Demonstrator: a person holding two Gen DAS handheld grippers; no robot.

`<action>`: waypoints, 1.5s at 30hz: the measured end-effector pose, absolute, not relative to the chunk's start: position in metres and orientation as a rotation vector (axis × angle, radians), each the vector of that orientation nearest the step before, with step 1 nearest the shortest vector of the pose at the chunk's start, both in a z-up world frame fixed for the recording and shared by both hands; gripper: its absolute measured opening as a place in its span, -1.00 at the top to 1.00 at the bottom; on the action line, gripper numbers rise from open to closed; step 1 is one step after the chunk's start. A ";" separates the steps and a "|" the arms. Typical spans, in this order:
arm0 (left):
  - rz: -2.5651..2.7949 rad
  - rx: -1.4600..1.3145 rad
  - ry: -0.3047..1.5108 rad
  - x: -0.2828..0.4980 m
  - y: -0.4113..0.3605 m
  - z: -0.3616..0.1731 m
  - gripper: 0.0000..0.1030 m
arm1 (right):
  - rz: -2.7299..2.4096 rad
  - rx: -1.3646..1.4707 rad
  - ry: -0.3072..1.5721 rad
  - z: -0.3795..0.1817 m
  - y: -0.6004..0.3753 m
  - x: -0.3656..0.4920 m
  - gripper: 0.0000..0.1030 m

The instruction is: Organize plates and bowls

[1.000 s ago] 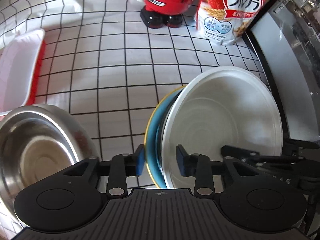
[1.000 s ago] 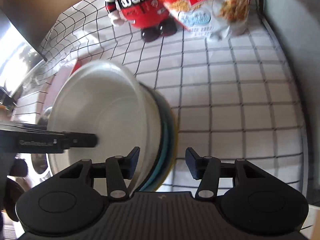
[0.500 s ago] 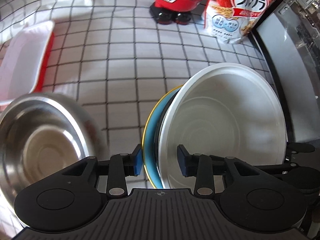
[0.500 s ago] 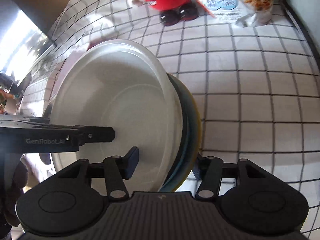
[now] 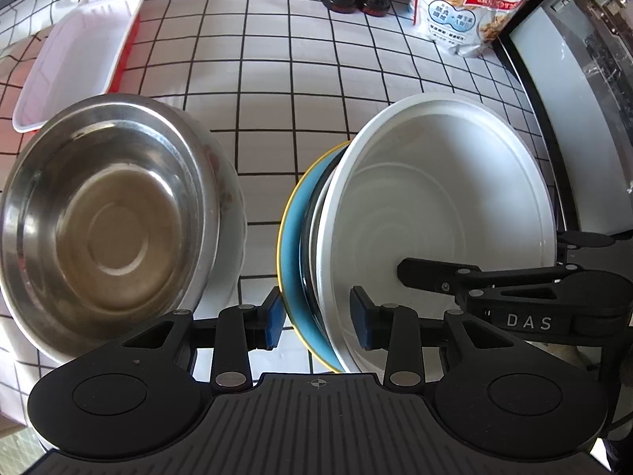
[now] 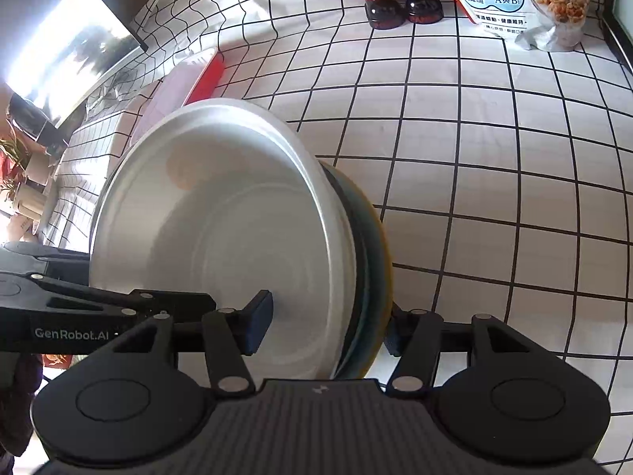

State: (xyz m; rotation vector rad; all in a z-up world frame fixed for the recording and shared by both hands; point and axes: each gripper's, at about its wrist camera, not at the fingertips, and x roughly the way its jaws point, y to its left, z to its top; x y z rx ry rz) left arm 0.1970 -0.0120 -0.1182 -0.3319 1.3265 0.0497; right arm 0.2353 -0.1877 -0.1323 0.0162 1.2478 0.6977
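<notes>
1. While the stack of plates [image 5: 312, 245] is standing on edge above the tabletop [image 5: 277, 79], the left gripper [image 5: 316, 318] is straddling its rim, its fingers [image 5: 273, 316] closing slowly; the left pad is touching the blue plate [image 5: 290, 245], but whether the other pad is pressing cannot be told.
2. The right gripper [image 6: 324, 322] is straddling the same stack, its fingers [image 6: 259, 322] opening; the near pad is standing clear of the white plate [image 6: 221, 237], so it appears to be letting go.
3. The steel bowl [image 5: 107, 213] is sitting nested in a white bowl [image 5: 233, 213] just left of the stack, so bowls look gathered already; setting the plates down is remaining.
4. Both grippers are pointing steeply downward, facing each other across the stack.
</notes>
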 end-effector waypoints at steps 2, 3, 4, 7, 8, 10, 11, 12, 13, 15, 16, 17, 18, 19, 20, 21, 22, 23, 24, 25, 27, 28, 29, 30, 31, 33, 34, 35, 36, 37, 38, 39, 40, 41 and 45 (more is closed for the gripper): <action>0.062 -0.356 1.315 0.195 -0.010 -0.119 0.29 | 0.696 0.016 1.243 -0.133 -0.186 0.235 -0.18; 0.068 -0.365 1.309 0.194 -0.010 -0.119 0.30 | 0.692 0.018 1.242 -0.133 -0.185 0.235 -0.19; 0.073 -0.367 1.304 0.194 -0.010 -0.118 0.31 | 0.690 0.020 1.240 -0.133 -0.185 0.235 -0.19; 0.090 -0.343 1.294 0.192 -0.013 -0.117 0.37 | 0.694 0.027 1.231 -0.133 -0.186 0.235 -0.20; 0.094 -0.341 1.291 0.192 -0.013 -0.117 0.37 | 0.697 0.028 1.229 -0.134 -0.187 0.236 -0.20; 0.104 -0.343 1.291 0.193 -0.013 -0.117 0.37 | 0.699 0.025 1.220 -0.133 -0.187 0.235 -0.19; 0.108 -0.344 1.293 0.193 -0.013 -0.117 0.37 | 0.699 0.020 1.214 -0.133 -0.187 0.235 -0.19; 0.110 -0.348 1.295 0.194 -0.012 -0.118 0.38 | 0.700 0.017 1.209 -0.133 -0.187 0.234 -0.19; 0.114 -0.358 1.298 0.194 -0.011 -0.119 0.39 | 0.703 0.016 1.206 -0.133 -0.187 0.234 -0.19; 0.117 -0.375 1.302 0.194 -0.009 -0.121 0.39 | 0.712 0.008 1.194 -0.133 -0.187 0.233 -0.19; 0.119 -0.381 1.304 0.194 -0.009 -0.121 0.39 | 0.715 0.001 1.185 -0.133 -0.187 0.233 -0.19; 0.120 -0.379 1.307 0.194 -0.009 -0.121 0.39 | 0.717 -0.004 1.180 -0.133 -0.186 0.232 -0.19; 0.120 -0.370 1.313 0.195 -0.010 -0.121 0.39 | 0.719 -0.005 1.178 -0.133 -0.187 0.232 -0.19; 0.121 -0.359 1.319 0.196 -0.011 -0.121 0.39 | 0.722 -0.007 1.176 -0.133 -0.187 0.232 -0.19; 0.123 -0.348 1.324 0.197 -0.012 -0.121 0.38 | 0.726 -0.009 1.175 -0.133 -0.187 0.233 -0.19; 0.124 -0.341 1.328 0.198 -0.013 -0.121 0.38 | 0.730 -0.011 1.173 -0.133 -0.187 0.233 -0.19; 0.126 -0.339 1.333 0.199 -0.014 -0.121 0.38 | 0.733 -0.013 1.173 -0.133 -0.187 0.233 -0.19; 0.130 -0.338 1.339 0.199 -0.014 -0.121 0.40 | 0.734 -0.015 1.173 -0.132 -0.187 0.233 -0.19; 0.135 -0.334 1.342 0.200 -0.014 -0.120 0.41 | 0.736 -0.016 1.175 -0.132 -0.187 0.233 -0.19; 0.143 -0.327 1.346 0.200 -0.015 -0.119 0.42 | 0.737 -0.017 1.177 -0.132 -0.187 0.234 -0.19; 0.158 -0.303 1.348 0.200 -0.019 -0.115 0.42 | 0.737 -0.024 1.172 -0.130 -0.187 0.233 -0.19; 0.163 -0.287 1.344 0.200 -0.021 -0.112 0.42 | 0.738 -0.025 1.168 -0.130 -0.187 0.233 -0.19; 0.169 -0.276 1.340 0.199 -0.022 -0.110 0.42 | 0.738 -0.023 1.168 -0.130 -0.187 0.233 -0.19; 0.176 -0.267 1.337 0.198 -0.023 -0.108 0.42 | 0.740 -0.022 1.169 -0.130 -0.187 0.233 -0.19; 0.179 -0.261 1.333 0.198 -0.024 -0.106 0.42 | 0.741 -0.023 1.169 -0.131 -0.187 0.232 -0.19; 0.183 -0.250 1.331 0.198 -0.025 -0.104 0.42 | 0.739 -0.024 1.170 -0.131 -0.186 0.232 -0.19; 0.185 -0.243 1.331 0.198 -0.026 -0.104 0.42 | 0.738 -0.024 1.173 -0.131 -0.186 0.232 -0.19; 0.187 -0.235 1.330 0.198 -0.028 -0.103 0.42 | 0.739 -0.022 1.175 -0.131 -0.186 0.233 -0.19; 0.188 -0.225 1.329 0.199 -0.029 -0.103 0.42 | 0.739 -0.022 1.176 -0.131 -0.186 0.233 -0.19; 0.189 -0.216 1.327 0.198 -0.030 -0.102 0.43 | 0.740 -0.022 1.176 -0.131 -0.186 0.233 -0.19; 0.190 -0.210 1.326 0.198 -0.030 -0.102 0.43 | 0.738 -0.021 1.176 -0.131 -0.185 0.232 -0.19; 0.191 -0.204 1.324 0.198 -0.030 -0.101 0.43 | 0.738 -0.021 1.176 -0.131 -0.185 0.232 -0.19; 0.191 -0.198 1.322 0.198 -0.031 -0.101 0.43 | 0.736 -0.020 1.176 -0.132 -0.186 0.232 -0.19; 0.192 -0.194 1.321 0.198 -0.032 -0.101 0.44 | 0.735 -0.018 1.177 -0.132 -0.186 0.232 -0.19; 0.190 -0.189 1.320 0.198 -0.032 -0.101 0.45 | 0.734 -0.014 1.178 -0.132 -0.186 0.232 -0.19</action>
